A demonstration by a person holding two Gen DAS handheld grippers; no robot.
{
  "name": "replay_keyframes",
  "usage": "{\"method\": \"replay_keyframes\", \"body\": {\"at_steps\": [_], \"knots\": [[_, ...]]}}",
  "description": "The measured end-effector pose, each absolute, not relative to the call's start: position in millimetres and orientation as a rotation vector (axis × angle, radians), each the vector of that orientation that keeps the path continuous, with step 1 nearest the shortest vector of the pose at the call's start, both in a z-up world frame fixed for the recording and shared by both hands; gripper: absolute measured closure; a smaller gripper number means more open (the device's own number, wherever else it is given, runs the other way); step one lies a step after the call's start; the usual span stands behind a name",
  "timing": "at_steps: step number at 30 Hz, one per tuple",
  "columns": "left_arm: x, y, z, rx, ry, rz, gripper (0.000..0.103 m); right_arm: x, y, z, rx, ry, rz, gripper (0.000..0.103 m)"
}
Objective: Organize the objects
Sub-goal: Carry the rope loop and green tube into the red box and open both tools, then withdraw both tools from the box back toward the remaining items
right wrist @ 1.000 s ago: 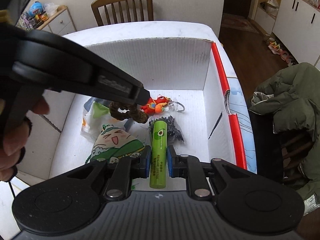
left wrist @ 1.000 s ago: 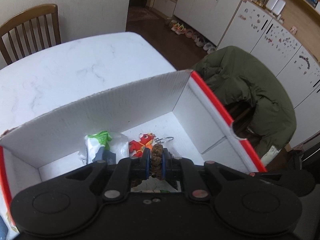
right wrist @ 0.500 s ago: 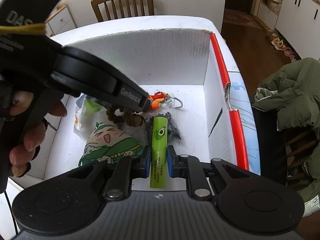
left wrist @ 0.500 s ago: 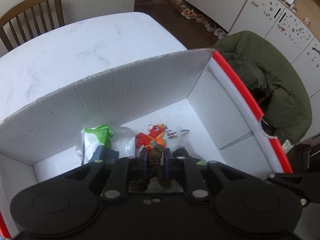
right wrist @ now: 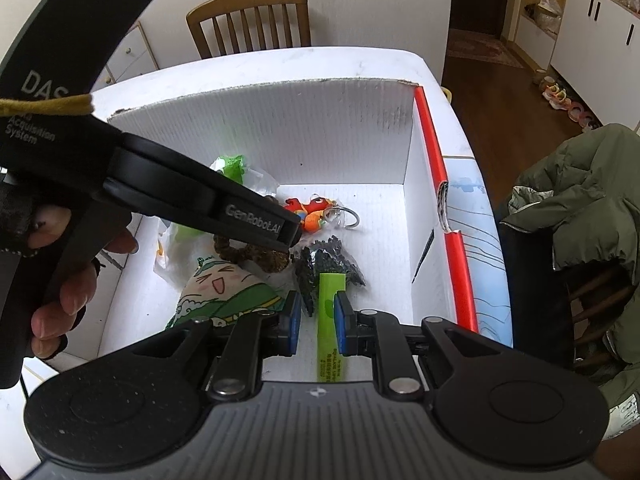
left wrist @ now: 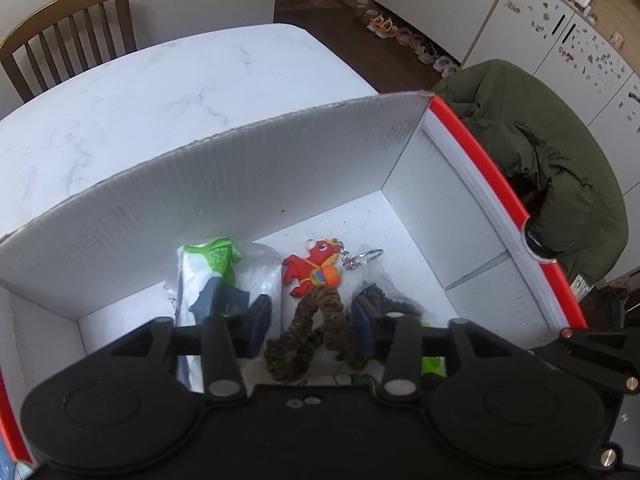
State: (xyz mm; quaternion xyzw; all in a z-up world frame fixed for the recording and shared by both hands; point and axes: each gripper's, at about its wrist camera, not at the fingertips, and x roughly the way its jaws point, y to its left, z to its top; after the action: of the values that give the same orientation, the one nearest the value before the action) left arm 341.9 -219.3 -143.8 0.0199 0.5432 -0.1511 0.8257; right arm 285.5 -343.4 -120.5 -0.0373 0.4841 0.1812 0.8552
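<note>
An open white cardboard box (left wrist: 280,148) (right wrist: 288,120) with a red edge stands on the marble table (left wrist: 160,80). My left gripper (left wrist: 312,324) (right wrist: 292,236) is open down inside it, and a brown braided scrunchie (left wrist: 320,332) (right wrist: 256,254) lies loose between its fingers. My right gripper (right wrist: 317,320) stands narrowly open over a green tube (right wrist: 331,296); the tube rests against the right pad with a gap on its left. Also in the box are a red keychain figure (left wrist: 312,272) (right wrist: 310,212), a black packet (right wrist: 328,260), a cartoon snack bag (right wrist: 224,292) and a green-white bag (left wrist: 208,264).
A wooden chair (left wrist: 68,28) (right wrist: 252,20) stands at the table's far side. A green jacket (left wrist: 540,152) (right wrist: 592,192) hangs over a chair to the right of the box. A person's hand (right wrist: 60,292) holds the left gripper's handle.
My left gripper sank deeper into the box and opened, letting go of the scrunchie. My right gripper's jaws loosened from the green tube, which shifted toward the right pad.
</note>
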Motion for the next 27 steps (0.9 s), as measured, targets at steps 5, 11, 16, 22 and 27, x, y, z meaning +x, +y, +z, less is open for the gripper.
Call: {"method": "replay_keyframes", "body": {"at_steps": [5, 11, 16, 22, 27], "knots": [[333, -214, -132, 0.022, 1.118, -0.328, 0.045, 281, -349, -111, -0.049, 0.992, 0.391, 0.085], [315, -206, -112, 0.015, 1.052, -0.328, 0.039, 273, -356, -99, -0.023, 0.961, 0.396, 0.079], [296, -196, -92, 0.006, 0.989, -0.340, 0.035, 265, -359, -89, -0.018, 0.941, 0.398, 0.079], [270, -182, -69, 0.002, 0.915, -0.357, 0.031, 251, -359, -72, -0.022, 0.903, 0.413, 0.069], [243, -166, -50, -0.015, 0.862, -0.365, 0.027, 239, -356, -57, -0.010, 0.858, 0.440, 0.052]]}}
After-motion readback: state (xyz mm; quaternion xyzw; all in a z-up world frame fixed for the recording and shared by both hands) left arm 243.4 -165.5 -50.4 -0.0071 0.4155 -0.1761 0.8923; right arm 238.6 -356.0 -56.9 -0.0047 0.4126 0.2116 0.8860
